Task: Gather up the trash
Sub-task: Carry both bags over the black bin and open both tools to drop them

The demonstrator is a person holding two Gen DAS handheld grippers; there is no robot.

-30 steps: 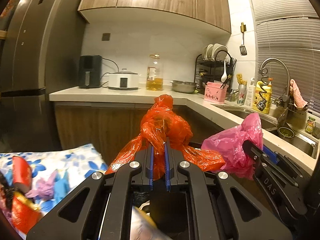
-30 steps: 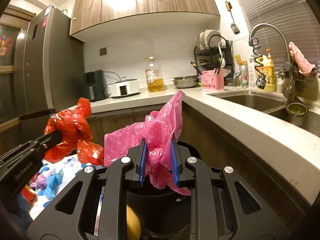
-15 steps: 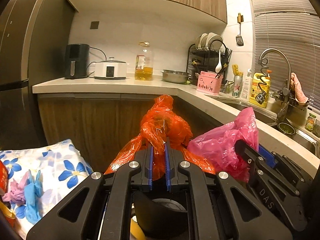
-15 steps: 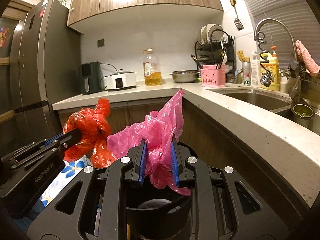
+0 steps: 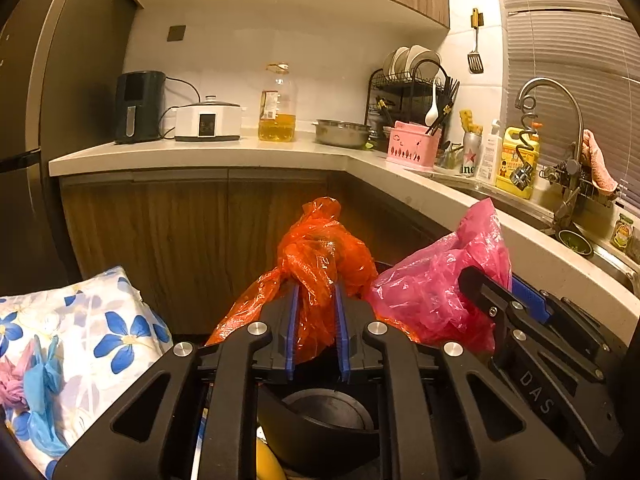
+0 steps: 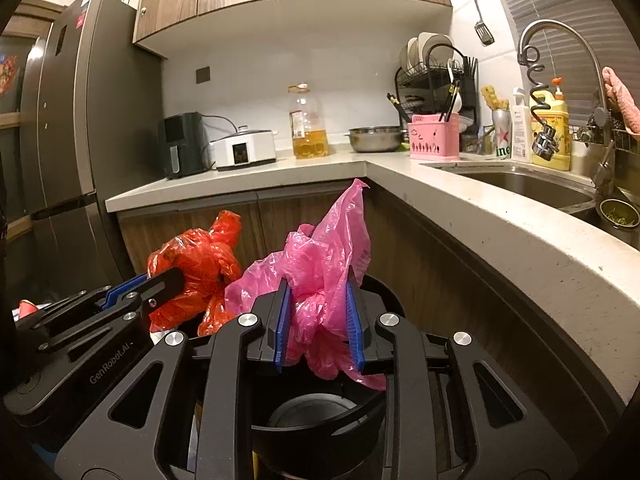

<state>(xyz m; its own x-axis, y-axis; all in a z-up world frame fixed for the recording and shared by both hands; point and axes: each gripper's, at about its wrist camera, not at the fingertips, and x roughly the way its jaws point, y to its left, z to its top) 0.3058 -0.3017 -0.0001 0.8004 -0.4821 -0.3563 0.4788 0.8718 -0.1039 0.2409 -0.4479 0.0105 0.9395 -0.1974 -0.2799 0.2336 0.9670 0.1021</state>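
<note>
The right tool (image 6: pixel 316 320) pinches a bunched pink plastic bag (image 6: pixel 326 272) between its blue pads. At nine o'clock the left tool (image 6: pixel 160 282) grips an orange-red bag (image 6: pixel 196 268), the two bags touching. Below, at six o'clock, sits a black bin (image 6: pixel 316 428). The tabletop (image 6: pixel 500 232) curves away at three o'clock.

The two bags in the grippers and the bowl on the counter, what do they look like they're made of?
Orange bag: thin glossy plastic film, crinkled and translucent, bunched in the left gripper.
Pink bag: the same kind of film, light showing through its folds, pinched in the right gripper.
Bowl: probably stainless steel, with a grey metallic sheen.
</note>
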